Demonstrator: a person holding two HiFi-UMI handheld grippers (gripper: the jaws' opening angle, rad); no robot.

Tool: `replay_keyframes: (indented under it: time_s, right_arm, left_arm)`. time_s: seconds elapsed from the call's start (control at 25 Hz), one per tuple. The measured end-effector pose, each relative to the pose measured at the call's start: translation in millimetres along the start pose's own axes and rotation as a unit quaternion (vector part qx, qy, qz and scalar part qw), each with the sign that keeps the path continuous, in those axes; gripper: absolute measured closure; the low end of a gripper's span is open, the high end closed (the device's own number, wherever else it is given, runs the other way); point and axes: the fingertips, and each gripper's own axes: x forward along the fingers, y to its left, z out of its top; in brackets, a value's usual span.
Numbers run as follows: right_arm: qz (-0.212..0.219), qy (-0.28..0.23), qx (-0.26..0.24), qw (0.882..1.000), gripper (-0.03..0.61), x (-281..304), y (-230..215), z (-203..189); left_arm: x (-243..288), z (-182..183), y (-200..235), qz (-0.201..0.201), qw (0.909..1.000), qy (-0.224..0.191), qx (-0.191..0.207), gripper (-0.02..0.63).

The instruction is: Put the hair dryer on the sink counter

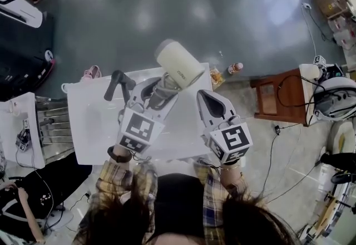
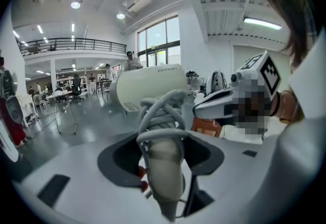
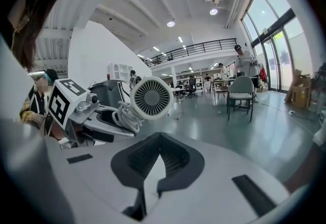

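Observation:
The cream hair dryer (image 1: pixel 179 63) is held up in the air over the white sink counter (image 1: pixel 92 121), barrel pointing up and away. My left gripper (image 1: pixel 158 91) is shut on its handle (image 2: pixel 165 167), which has the grey cord coiled round it. In the right gripper view the dryer's round rear grille (image 3: pixel 151 97) faces the camera. My right gripper (image 1: pixel 210 103) hovers just right of the dryer, apart from it, shut with nothing between its jaws (image 3: pixel 159 159).
A dark faucet (image 1: pixel 117 81) stands at the counter's far left over the basin. A metal rack (image 1: pixel 55 124) sits left of the counter. A wooden stool (image 1: pixel 278 96) stands to the right; a small bottle (image 1: pixel 236 67) lies on the grey floor beyond.

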Motion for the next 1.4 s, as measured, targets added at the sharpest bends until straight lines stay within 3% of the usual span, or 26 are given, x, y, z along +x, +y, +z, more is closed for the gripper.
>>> replay_keyframes:
  time_s: [0.36,0.72,1.2,1.4]
  right_arm:
    - [-0.010,0.030,0.013,0.999,0.563,7.3,-12.2,-28.2]
    - [-0.024,0.044,0.034,0.998,0.563,14.2,-28.9,-45.9]
    - [-0.037,0.061,0.062,0.996,0.563,17.9,-44.2,-63.2]
    - [-0.033,0.068,0.067,0.995,0.563,19.9,-44.4,-68.9]
  left_arm:
    - [41.6,-30.7,-10.6,-0.052,0.9982,0.031,-0.001,0.381]
    - [76.4,-58.2,-7.5,-0.065,0.9936,0.083,0.041,0.382]
    - [121.7,-99.1,-15.4,-0.096,0.9784,0.155,0.098,0.382]
    - [134.6,-112.4,-23.1,-0.112,0.9678,0.178,0.138,0.382]
